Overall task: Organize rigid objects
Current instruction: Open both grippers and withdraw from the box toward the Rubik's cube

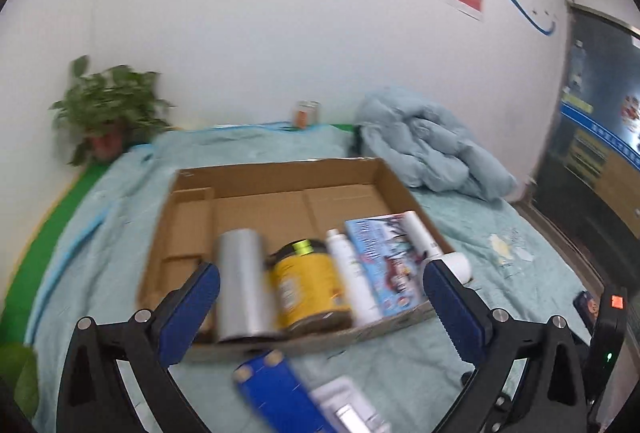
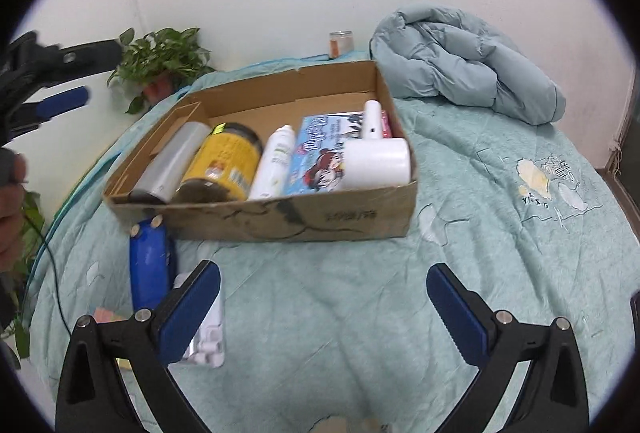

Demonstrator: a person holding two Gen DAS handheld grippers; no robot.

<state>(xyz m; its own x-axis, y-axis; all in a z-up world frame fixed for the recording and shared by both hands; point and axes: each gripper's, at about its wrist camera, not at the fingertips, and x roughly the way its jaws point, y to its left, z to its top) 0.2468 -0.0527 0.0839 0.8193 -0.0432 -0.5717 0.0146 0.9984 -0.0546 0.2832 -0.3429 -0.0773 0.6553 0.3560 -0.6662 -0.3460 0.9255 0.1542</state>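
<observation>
A shallow cardboard box [image 2: 320, 221] [image 1: 280, 177] lies on the bed. In it lie a silver cylinder [image 2: 172, 163] [image 1: 244, 285], a yellow jar [image 2: 224, 163] [image 1: 308, 285], a white bottle [image 2: 274, 163] [image 1: 352, 277], a blue picture box [image 2: 320, 153] [image 1: 384, 257] and a white handled device [image 2: 376, 153] [image 1: 436, 245]. A blue flat case [image 2: 148, 265] [image 1: 276, 397] and a white blister pack [image 2: 208, 337] [image 1: 344, 405] lie on the bed in front of the box. My left gripper [image 1: 320, 309] is open above the box's near edge, empty. My right gripper [image 2: 323, 309] is open over bare bedding, empty.
A bunched pale blue duvet [image 2: 464, 61] lies at the back right of the bed. A potted plant [image 2: 160, 61] and a small jar [image 2: 341, 43] stand by the wall. The left gripper [image 2: 48, 81] shows at the right wrist view's left edge. A dark cabinet [image 1: 592, 137] stands right.
</observation>
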